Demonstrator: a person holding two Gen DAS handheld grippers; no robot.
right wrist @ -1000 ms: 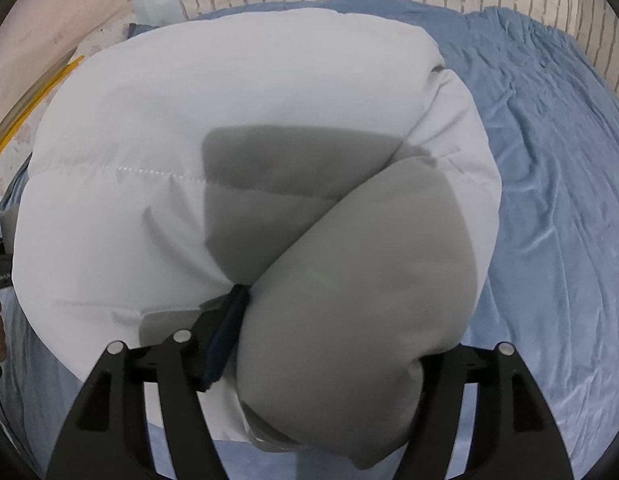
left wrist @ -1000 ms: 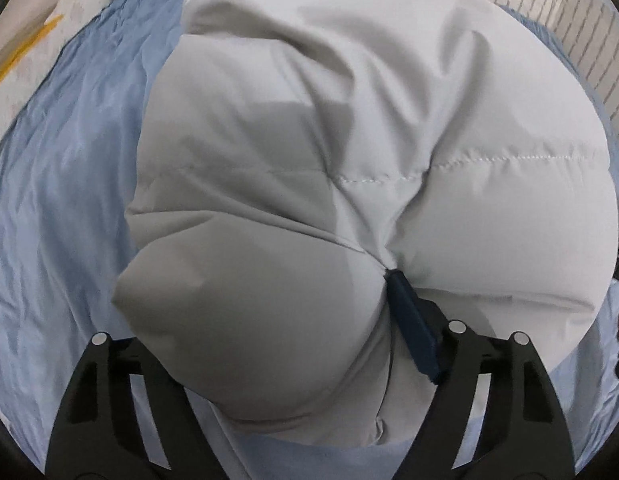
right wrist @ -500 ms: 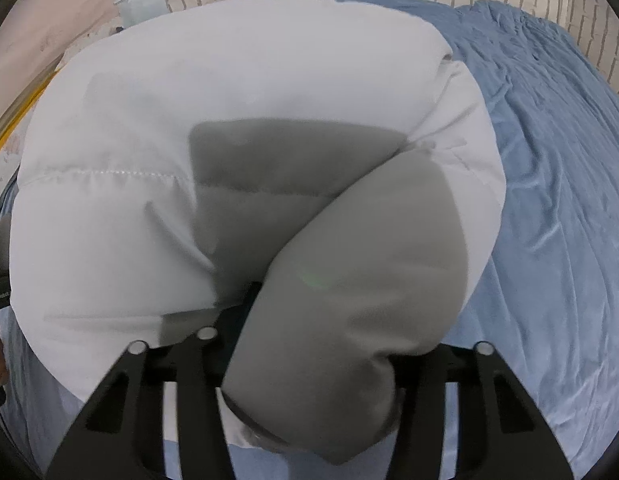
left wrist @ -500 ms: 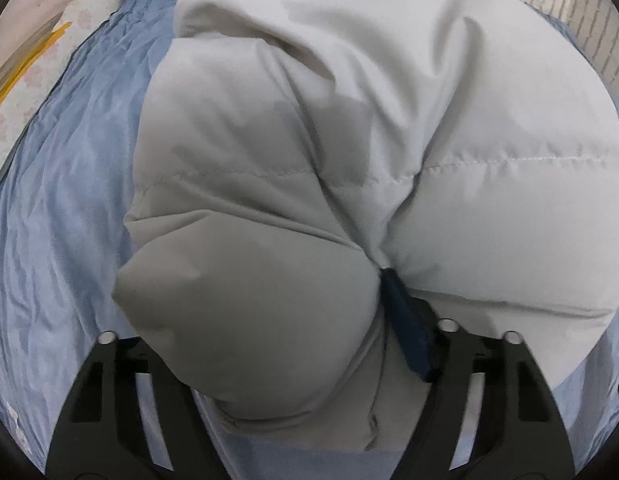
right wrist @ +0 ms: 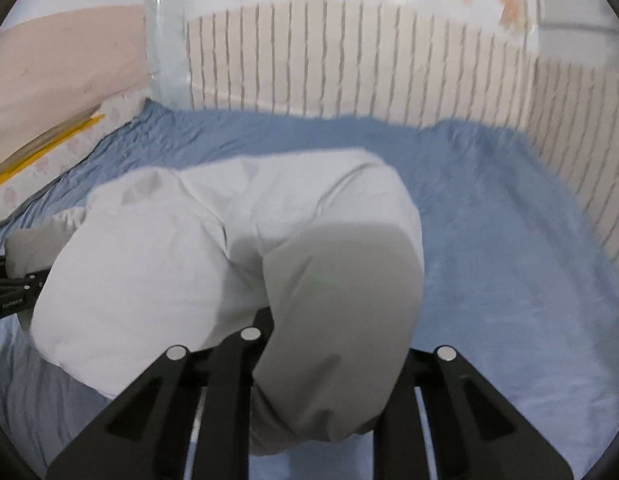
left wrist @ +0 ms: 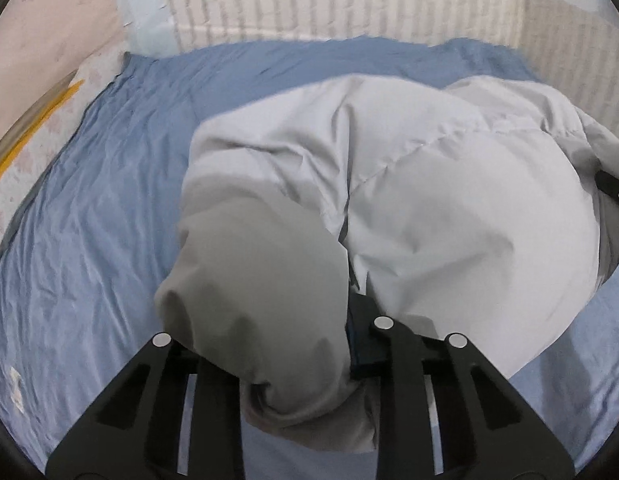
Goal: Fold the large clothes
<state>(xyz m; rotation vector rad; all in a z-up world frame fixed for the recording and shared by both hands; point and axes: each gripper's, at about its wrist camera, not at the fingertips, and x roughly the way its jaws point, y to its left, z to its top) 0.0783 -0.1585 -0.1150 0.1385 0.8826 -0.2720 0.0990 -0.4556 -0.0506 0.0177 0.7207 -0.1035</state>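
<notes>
Left gripper (left wrist: 293,360) closing, jaws clamped on a thick shaded fold of the pale grey padded jacket (left wrist: 449,208), which bulges up between the fingers and swells ahead and to the right of them. Right gripper (right wrist: 333,344) closing too — pinched on another puffy fold of the same jacket, with the rest of it spreading ahead and to the left. Beneath the jacket and on past it, a wrinkled blue sheet (left wrist: 89,220), open to the left of the left gripper and to the right of the right one. Beyond the sheet, straight ahead of both grippers — a cream slatted headboard (right wrist: 369,60). Far left of each gripper, a yellow strip (left wrist: 33,136) along the sheet's edge.
</notes>
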